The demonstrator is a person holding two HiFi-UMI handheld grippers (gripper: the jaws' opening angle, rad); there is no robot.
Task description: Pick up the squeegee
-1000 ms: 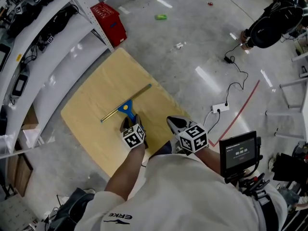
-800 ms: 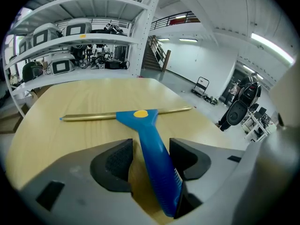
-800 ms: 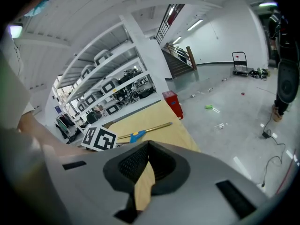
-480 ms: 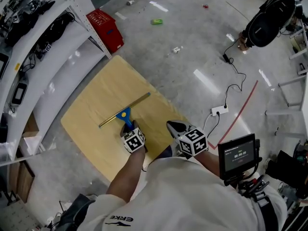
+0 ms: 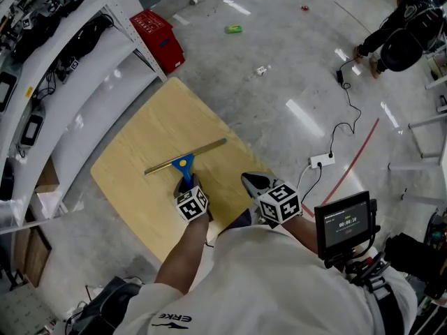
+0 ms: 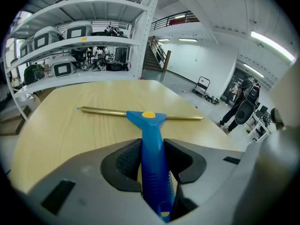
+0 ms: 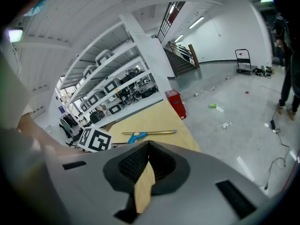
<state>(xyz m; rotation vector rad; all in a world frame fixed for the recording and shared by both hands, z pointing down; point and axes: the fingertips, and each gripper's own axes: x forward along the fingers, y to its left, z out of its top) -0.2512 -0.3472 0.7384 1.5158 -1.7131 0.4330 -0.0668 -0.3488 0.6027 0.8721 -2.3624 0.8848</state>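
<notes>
The squeegee [image 5: 185, 158] has a brass blade bar and a blue handle, and it lies on the pale wooden table [image 5: 133, 152]. My left gripper [image 5: 189, 182] is at the handle's near end. In the left gripper view the blue handle [image 6: 151, 144] runs straight between the two dark pads [image 6: 127, 159], whose jaws are closing and touch it on both sides. The blade bar [image 6: 103, 110] still rests on the table top [image 6: 51, 125]. My right gripper [image 5: 253, 181] hovers at the table's right edge, its jaws [image 7: 149, 148] meeting at the tips with nothing in them. From there the squeegee [image 7: 140, 135] shows farther off.
White shelving [image 5: 66, 61] with equipment runs along the left, with a red crate [image 5: 157, 30] at its foot. On the concrete floor lie a power strip with its cable [image 5: 321, 160] and small litter [image 5: 234, 28]. A person [image 5: 401, 44] stands far right. A small screen [image 5: 343, 223] hangs near my right side.
The left gripper's jaws have closed in on the blue handle, and the blade bar has swung slightly toward level. The right gripper has held still. The person far right has shifted.
</notes>
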